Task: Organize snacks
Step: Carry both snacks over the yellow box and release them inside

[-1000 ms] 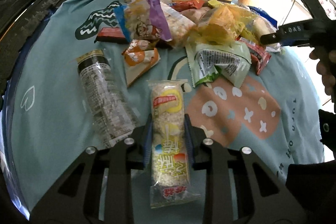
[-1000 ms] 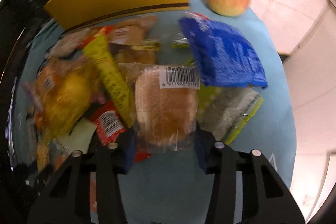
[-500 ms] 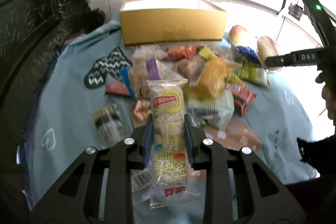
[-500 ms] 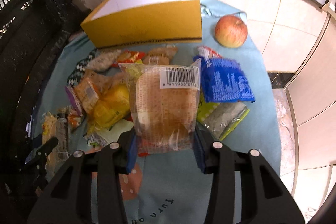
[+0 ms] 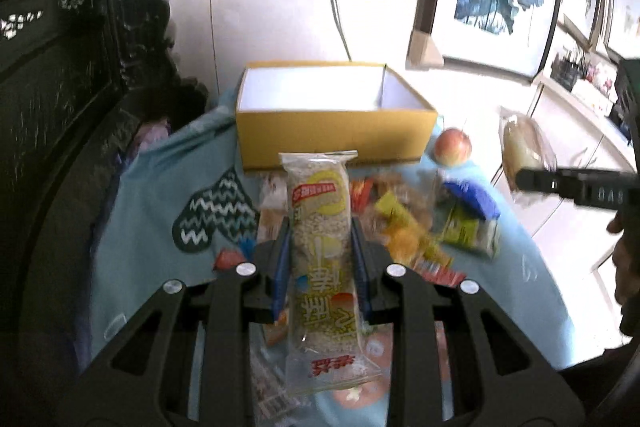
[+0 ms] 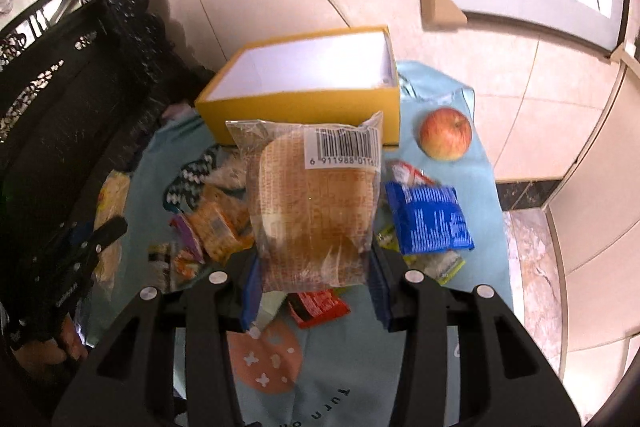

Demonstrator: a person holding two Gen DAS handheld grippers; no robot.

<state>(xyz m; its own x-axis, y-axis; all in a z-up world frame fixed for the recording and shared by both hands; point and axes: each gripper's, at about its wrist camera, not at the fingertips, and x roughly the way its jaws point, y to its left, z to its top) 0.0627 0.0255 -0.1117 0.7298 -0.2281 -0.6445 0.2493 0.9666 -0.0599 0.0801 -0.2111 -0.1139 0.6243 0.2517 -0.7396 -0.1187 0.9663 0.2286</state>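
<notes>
While clamped lengthwise, rice bar sits between left tongs

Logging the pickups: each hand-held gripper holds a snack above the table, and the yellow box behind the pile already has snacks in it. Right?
Not quite. Both wrist views show the yellow box empty, only its white inside. The rest holds: left hand-held gripper grips the rice bar, right hand-held gripper the bun.

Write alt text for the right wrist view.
The right gripper holds a wrapped bun above a snack pile on a blue tablecloth. Beyond stand an open yellow box and an apple.
</notes>
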